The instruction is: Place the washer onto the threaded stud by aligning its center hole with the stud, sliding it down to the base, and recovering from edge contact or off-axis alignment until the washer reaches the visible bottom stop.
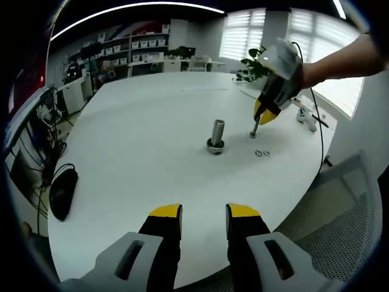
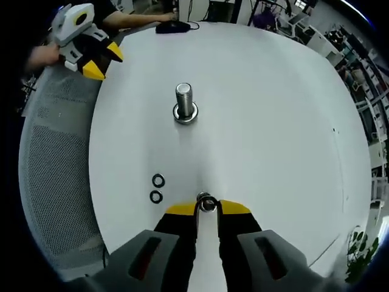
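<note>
A thick threaded stud (image 1: 217, 132) (image 2: 184, 97) stands upright mid-table with a metal ring (image 2: 185, 114) around its base. Two loose washers (image 1: 262, 152) (image 2: 157, 188) lie side by side on the white table (image 1: 140, 128) (image 2: 273, 115). My right gripper (image 2: 207, 208) (image 1: 267, 112) is shut on a small thin metal stud (image 1: 254, 130) (image 2: 206, 202) whose foot rests on the table, right of the thick stud and just beyond the washers. My left gripper (image 1: 203, 213) (image 2: 103, 61) hovers open over the near table edge, holding nothing.
A black mouse (image 1: 62, 191) (image 2: 173, 27) and cables lie at one end of the table. A grey mesh chair (image 1: 349, 201) (image 2: 55, 158) sits against the table edge by the washers. A small white object (image 1: 307, 117) lies beyond the right gripper. A person's hand (image 2: 42, 56) holds the left gripper.
</note>
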{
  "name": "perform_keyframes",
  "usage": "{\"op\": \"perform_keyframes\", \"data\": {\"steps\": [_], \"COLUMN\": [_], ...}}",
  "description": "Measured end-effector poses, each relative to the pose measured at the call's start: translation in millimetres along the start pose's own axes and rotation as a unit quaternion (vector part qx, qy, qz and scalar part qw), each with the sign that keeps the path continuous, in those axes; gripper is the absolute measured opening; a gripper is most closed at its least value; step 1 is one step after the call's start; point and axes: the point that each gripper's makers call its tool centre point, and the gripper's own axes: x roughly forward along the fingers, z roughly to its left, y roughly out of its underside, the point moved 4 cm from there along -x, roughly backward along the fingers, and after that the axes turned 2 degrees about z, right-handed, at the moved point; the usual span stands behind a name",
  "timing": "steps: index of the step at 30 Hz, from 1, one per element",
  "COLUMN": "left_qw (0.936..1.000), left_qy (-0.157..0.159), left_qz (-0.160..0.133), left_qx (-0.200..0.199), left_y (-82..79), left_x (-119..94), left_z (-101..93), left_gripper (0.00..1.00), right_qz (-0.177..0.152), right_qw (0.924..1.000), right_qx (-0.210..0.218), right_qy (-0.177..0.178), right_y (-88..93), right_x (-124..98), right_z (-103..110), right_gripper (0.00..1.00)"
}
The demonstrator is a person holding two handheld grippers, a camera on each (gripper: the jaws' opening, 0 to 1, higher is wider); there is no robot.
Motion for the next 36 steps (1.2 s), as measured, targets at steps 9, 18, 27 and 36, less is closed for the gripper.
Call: {"op": "perform_keyframes", "data": {"steps": [9, 18, 27, 36], "left_qw": [1.0000, 0.9999, 0.9998, 0.9997], "left_qy": [0.000, 0.004, -0.002, -0.002], "left_qz": [0.005, 0.012, 0.019, 0.026], "left_qx": [-0.001, 0.004, 0.003, 0.006], "left_y": [2.0, 3.2, 5.3, 6.6], "left_x": [1, 2, 3, 3], "left_z": [0.2, -2.0, 0.3, -0.1], "left_gripper": [0.27, 0.27, 0.27, 0.27], "right_qz": [0.014, 0.028, 0.022, 0.006], "right_qw": [0.9998, 0.9995, 0.9997, 0.9998], "right_qx": [0.000, -0.006, 0.000, 0.017], "right_qy": [-0.011, -0.010, -0.010, -0.003], "right_y": [5.0, 11.8, 10.8, 14.9], "right_x": [17, 29, 29, 23], "right_z": [3, 5, 3, 4], "right_gripper": [0.14, 0.15, 0.16, 0.21]}}
